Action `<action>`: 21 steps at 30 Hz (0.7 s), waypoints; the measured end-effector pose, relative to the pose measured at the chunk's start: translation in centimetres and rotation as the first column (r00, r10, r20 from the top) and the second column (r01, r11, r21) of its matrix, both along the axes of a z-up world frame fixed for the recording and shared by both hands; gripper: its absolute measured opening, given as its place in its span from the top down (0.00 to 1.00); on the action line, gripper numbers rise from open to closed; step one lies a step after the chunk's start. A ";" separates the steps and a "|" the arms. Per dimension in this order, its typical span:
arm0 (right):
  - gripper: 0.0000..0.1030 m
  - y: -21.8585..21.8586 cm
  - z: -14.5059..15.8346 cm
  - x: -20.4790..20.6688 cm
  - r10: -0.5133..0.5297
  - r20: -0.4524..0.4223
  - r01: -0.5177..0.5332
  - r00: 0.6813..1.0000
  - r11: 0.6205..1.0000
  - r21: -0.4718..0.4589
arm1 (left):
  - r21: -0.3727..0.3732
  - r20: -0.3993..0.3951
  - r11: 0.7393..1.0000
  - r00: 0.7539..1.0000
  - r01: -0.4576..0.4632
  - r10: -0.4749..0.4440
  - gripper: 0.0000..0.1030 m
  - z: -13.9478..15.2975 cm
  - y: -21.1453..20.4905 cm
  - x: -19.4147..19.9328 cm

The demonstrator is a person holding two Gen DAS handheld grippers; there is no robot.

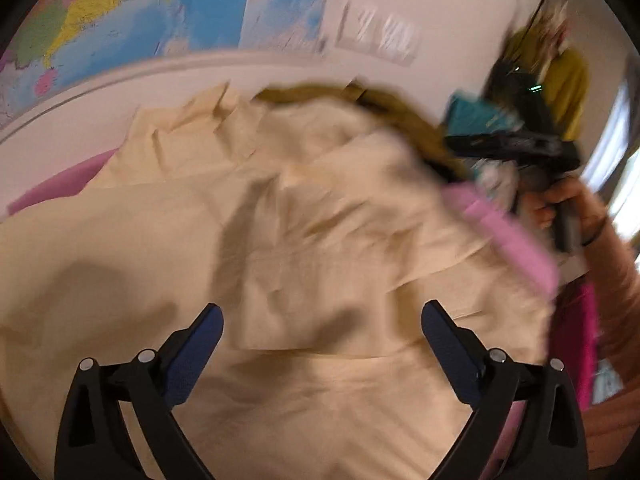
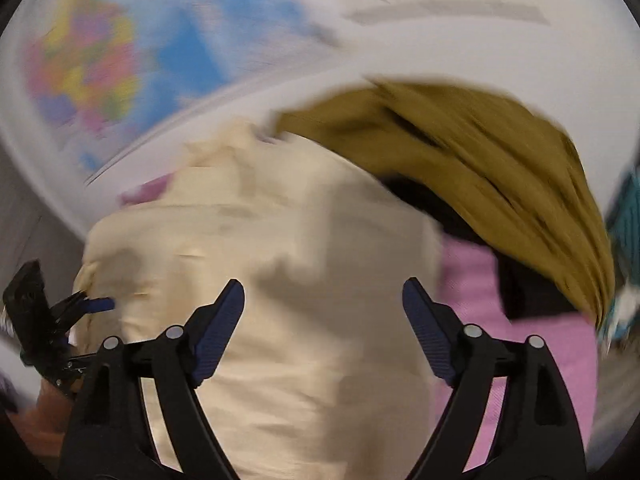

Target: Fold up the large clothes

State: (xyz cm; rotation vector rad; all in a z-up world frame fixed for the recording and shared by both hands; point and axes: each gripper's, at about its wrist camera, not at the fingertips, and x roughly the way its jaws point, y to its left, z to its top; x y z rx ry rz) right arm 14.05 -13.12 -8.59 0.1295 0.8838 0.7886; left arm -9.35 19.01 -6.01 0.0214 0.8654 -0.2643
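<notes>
The big cream cloth (image 1: 304, 240) lies crumpled across the pink bed (image 2: 532, 364), with a mustard cloth (image 2: 480, 148) at its far edge. The left gripper (image 1: 322, 332) and right gripper (image 2: 323, 312) are both wide apart above it, holding nothing.

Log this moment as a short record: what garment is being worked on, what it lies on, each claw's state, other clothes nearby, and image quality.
garment: cream cloth, spread out and creased, partly folded over itself
surface: pink cover under the cloth
left claw: open, nothing between its fingers, above the cloth
right claw: open, nothing held, above the cloth
other clothes: mustard garment at the cloth's far side
background: wall map
image quality: motion blur in both views
</notes>
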 end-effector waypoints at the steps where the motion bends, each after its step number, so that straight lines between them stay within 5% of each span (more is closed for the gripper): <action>1: 0.21 -0.7 -1.5 0.8 -0.023 -0.030 0.023 0.999 1.000 -0.001 | 0.016 -0.030 1.000 1.000 -0.010 0.010 0.08 -0.7 0.1 0.6; 3: 0.21 -1.7 -3.6 2.1 -0.047 -0.073 0.049 0.996 0.998 0.025 | 0.042 -0.085 0.999 0.996 -0.014 0.018 0.12 -2.0 0.4 1.7; 6: 0.20 -2.2 -5.9 3.8 -0.036 -0.138 0.052 0.990 0.992 0.114 | 0.057 -0.135 0.998 0.991 -0.006 0.014 0.45 -3.0 0.9 2.9; 7: 0.20 -2.1 -6.3 3.9 -0.028 -0.147 0.046 0.989 0.991 0.124 | 0.035 -0.126 0.999 0.992 0.012 -0.007 0.54 -2.7 1.1 3.0; 9: 0.24 -1.2 -7.2 4.3 0.020 -0.158 0.004 0.987 0.988 0.152 | 0.118 -0.042 0.993 0.999 0.000 0.005 0.72 -1.4 1.2 2.9; 10: 0.36 -1.1 -7.2 4.3 0.035 -0.153 -0.009 0.988 0.986 0.169 | 0.151 -0.018 0.988 1.000 -0.016 0.019 0.76 -0.9 1.5 3.0; 11: 0.63 -0.8 -7.3 4.5 0.096 -0.174 -0.057 0.980 0.975 0.216 | 0.174 0.005 0.984 0.999 -0.038 0.037 0.76 -0.2 1.9 3.2; 13: 0.95 -1.2 -6.6 4.7 0.086 -0.150 -0.053 0.985 0.976 0.214 | 0.214 0.047 0.974 0.996 -0.078 0.069 0.77 1.1 3.1 3.9; 16: 0.97 -2.9 -4.6 4.5 0.039 -0.077 -0.018 0.996 0.966 0.259 | 0.334 0.127 0.931 0.986 -0.148 0.111 0.76 2.0 4.1 4.5; 18: 0.97 -4.2 -3.9 4.5 -0.014 -0.056 0.028 0.998 0.966 0.258 | 0.461 0.178 0.862 0.973 -0.212 0.145 0.71 1.3 4.2 5.0; 19: 0.97 -4.1 -3.9 4.6 -0.053 -0.042 0.060 0.998 0.978 0.200 | 0.487 0.158 0.848 0.976 -0.210 0.151 0.51 0.8 4.7 5.4; 21: 0.97 -3.4 -4.7 4.8 -0.099 -0.046 0.104 0.994 0.987 0.124 | 0.494 0.105 0.848 0.982 -0.191 0.160 0.38 -0.4 5.5 5.9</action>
